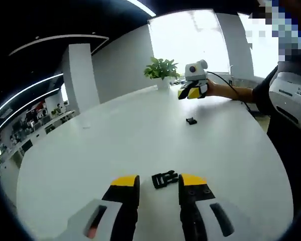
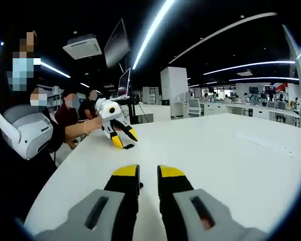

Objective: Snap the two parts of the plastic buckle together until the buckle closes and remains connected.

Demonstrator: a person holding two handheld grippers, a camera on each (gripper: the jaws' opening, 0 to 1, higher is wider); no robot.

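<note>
Buckle halves lie apart on your white bench (image 1: 90, 150): the pronged half (image 1: 165, 179) sits between the tips of your left tool (image 1: 158, 182), whose jaws stand wide around it, untouched. The smaller half (image 1: 191, 121) lies farther off, near your right tool (image 2: 142, 171), jaws narrow, gripping nothing. No legible writing.

two small black plastic buckle parts lie on the white round table: one pronged part (image 1: 165, 179) and one smaller block-shaped part (image 1: 191, 120). one white table (image 1: 140, 130). two yellow-tipped black-and-grey grippers, the left (image 1: 158, 182) and the right (image 2: 142, 171). one green leafy plant in a white pot (image 1: 162, 70).
</note>
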